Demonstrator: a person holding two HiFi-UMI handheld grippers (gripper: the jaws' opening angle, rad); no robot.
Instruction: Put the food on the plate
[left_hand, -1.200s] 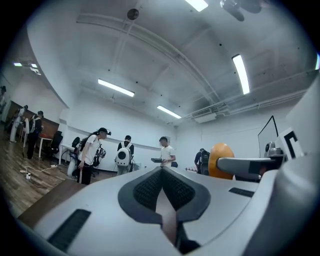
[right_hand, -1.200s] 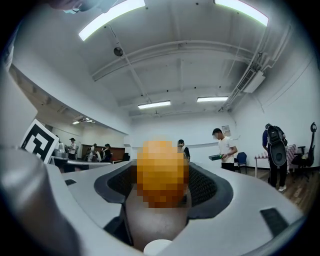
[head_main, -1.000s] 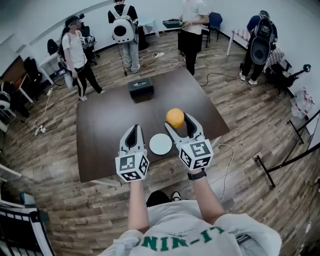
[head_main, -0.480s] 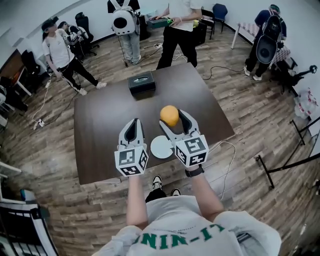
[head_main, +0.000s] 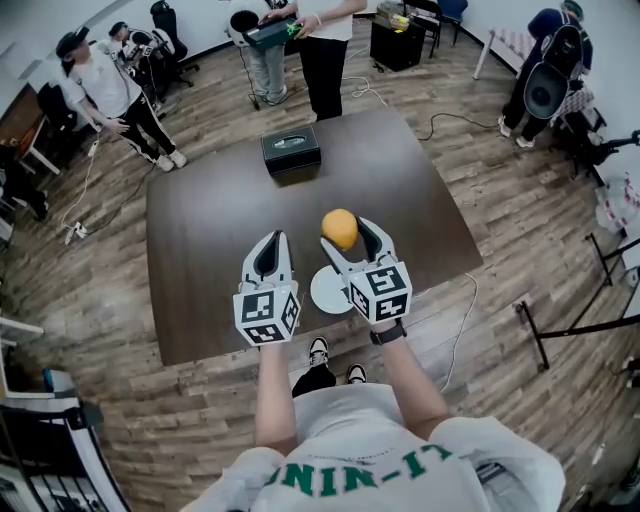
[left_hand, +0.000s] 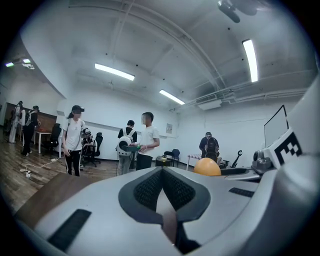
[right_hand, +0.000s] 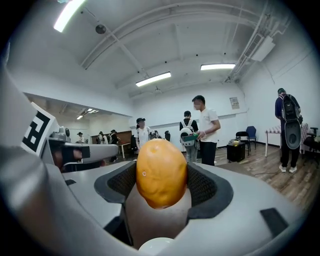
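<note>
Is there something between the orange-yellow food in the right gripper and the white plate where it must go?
Nothing visible does. The round orange-yellow food is clamped in the right gripper, and the small white plate lies bare just below it on the dark brown table. The left gripper is beside the plate, not over it.

Held out side by side, left tongs (head_main: 272, 243) seem pressed together empty, right tongs (head_main: 348, 236) clamp the orange food (head_main: 339, 227).

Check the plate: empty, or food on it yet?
Empty. What shows of the white plate is bare; the orange food is clamped in the right claw, off the plate.
</note>
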